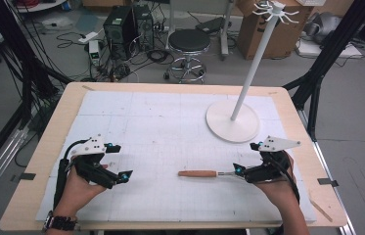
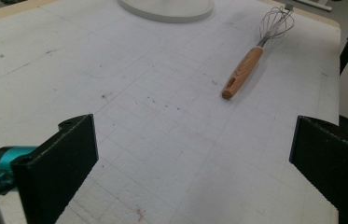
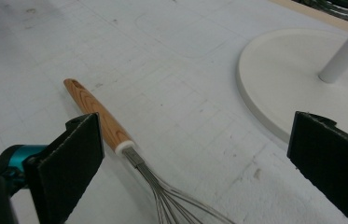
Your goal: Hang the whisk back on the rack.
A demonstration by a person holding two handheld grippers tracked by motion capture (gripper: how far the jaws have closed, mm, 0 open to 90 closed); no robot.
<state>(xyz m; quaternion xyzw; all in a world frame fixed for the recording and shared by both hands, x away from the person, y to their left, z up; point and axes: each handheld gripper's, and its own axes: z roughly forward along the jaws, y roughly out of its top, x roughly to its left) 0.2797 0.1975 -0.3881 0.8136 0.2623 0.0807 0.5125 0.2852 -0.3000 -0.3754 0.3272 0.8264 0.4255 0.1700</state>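
Both grippers: my left gripper [image 1: 121,177] and right gripper [image 3: 195,154] gape wide, holding nothing.
Whisk [image 1: 204,173]: flat, near stand base [image 1: 221,128], wires beneath my right jaws.

Wire whisk [image 3: 129,154] w/ wood handle, flat on mat nr stand base

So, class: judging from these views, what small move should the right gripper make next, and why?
Probably close the right gripper on the whisk: its jaws stand open around the junction of handle and wires, and the whisk lies flat on the mat, unheld.
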